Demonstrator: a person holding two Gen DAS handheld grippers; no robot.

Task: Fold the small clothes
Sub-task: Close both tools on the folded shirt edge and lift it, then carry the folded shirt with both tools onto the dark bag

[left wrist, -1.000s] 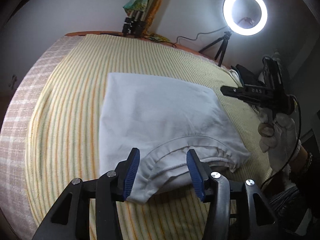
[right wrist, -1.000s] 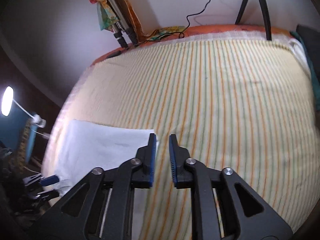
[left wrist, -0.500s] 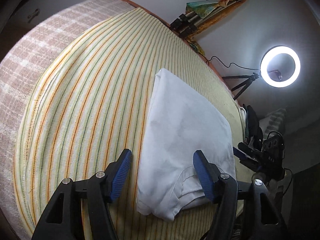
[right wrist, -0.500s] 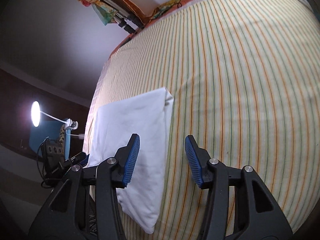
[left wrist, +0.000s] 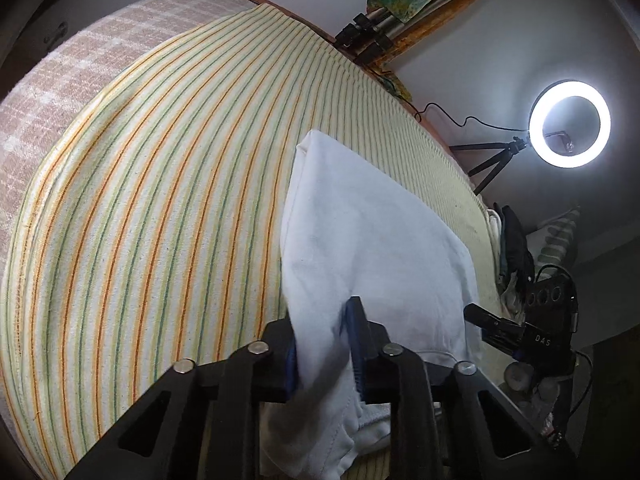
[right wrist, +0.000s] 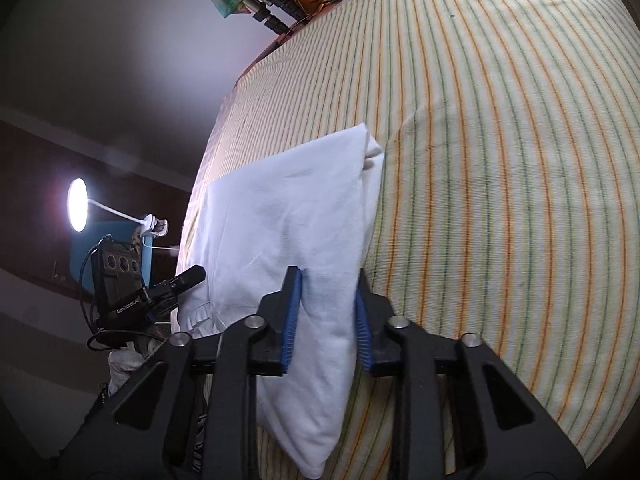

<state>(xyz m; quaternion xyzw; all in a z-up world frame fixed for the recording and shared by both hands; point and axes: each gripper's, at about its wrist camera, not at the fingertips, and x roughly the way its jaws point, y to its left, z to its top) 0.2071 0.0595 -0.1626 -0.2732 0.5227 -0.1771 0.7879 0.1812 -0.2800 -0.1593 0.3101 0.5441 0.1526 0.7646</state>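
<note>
Striped bedspread (left wrist: 152,208) covers the bed, whose far edge meets the wall. White folded garment (left wrist: 360,240) lies near the bedspread's near edge, its long axis running from that edge toward the far one, narrow end farthest. Left gripper (left wrist: 322,344) and right gripper (right wrist: 326,312), jaws having just been closing, each pinch a near corner of the garment between blue pads. The garment's nearest hem is cut off behind the gripper frames. The ring light (left wrist: 570,124) stands beyond the bed.
</note>
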